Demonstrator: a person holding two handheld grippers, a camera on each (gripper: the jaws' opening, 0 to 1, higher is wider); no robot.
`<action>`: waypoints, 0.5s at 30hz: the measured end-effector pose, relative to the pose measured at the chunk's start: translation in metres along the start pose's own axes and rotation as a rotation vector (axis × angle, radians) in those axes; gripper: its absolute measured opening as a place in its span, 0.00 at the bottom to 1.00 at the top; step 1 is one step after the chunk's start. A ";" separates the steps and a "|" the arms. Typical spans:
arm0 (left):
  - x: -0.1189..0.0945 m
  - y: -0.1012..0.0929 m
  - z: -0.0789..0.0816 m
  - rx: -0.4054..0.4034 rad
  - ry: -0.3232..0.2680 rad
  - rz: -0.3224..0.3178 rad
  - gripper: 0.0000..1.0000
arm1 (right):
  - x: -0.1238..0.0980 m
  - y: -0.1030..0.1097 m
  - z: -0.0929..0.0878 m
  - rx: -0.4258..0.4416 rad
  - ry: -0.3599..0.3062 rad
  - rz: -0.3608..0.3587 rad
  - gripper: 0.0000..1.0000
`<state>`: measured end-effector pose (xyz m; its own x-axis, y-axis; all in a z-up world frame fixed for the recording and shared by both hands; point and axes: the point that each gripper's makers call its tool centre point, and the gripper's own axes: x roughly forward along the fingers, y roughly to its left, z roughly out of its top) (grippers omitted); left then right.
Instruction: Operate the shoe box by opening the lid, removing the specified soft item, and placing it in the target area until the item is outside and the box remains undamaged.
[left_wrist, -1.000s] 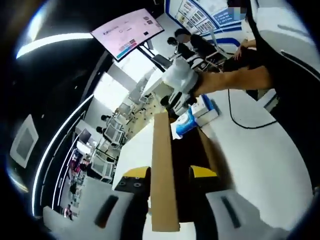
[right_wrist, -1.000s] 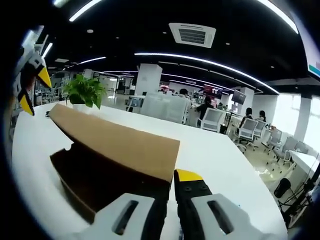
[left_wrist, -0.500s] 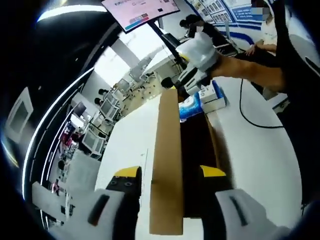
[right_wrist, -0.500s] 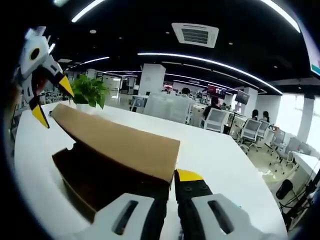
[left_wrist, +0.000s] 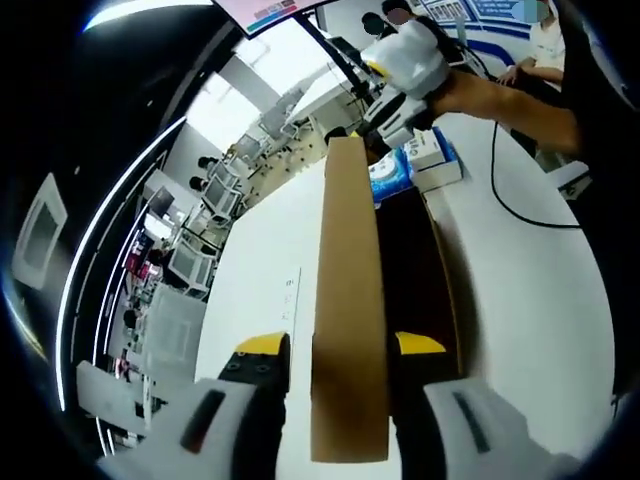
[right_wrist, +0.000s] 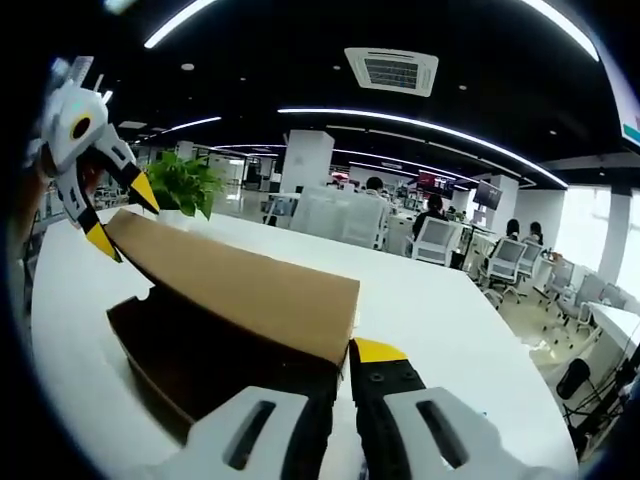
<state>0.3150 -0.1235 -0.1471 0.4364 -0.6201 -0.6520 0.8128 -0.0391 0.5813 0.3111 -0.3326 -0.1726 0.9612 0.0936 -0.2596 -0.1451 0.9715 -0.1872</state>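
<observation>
Table: we work over a broad white tabletop (left_wrist: 520, 300), which spreads ahead of and beneath both tools.
Box: the brown cardboard shoe box (right_wrist: 190, 370) rests on it, dark inside, directly ahead of each tool.
Lid: the long flat brown cardboard lid (left_wrist: 348, 300) is raised off the box; its long axis runs straight away from the left gripper toward the right one, so we hold it at opposite ends.
Left gripper: the left gripper (left_wrist: 330, 345), yellow-tipped, has its jaws narrowly apart either side of the near end of the lid; whether they pinch it we cannot tell. In the right gripper view it (right_wrist: 117, 215) sits at the far lid corner.
Right gripper: the right gripper (right_wrist: 338, 355) has its jaws nearly together at the near lid edge; a firm clamp we cannot tell. It (left_wrist: 385, 120) shows at the far end from the left.
Soft item: not visible inside; it would lie below the lid, between the tools.
Change: since a second ago the left gripper has closed in on the far corner.
</observation>
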 end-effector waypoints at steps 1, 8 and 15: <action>0.000 0.000 -0.001 -0.004 0.003 0.002 0.40 | 0.000 0.000 0.000 0.000 0.000 0.001 0.03; -0.001 -0.006 0.001 0.027 0.014 -0.011 0.31 | -0.001 0.000 -0.001 0.001 0.000 0.004 0.03; -0.001 -0.006 0.000 0.017 0.017 -0.004 0.31 | -0.003 0.001 -0.003 -0.017 -0.004 0.018 0.04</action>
<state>0.3098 -0.1229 -0.1500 0.4399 -0.6067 -0.6621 0.8078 -0.0547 0.5868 0.3073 -0.3323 -0.1744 0.9592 0.1121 -0.2597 -0.1665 0.9659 -0.1981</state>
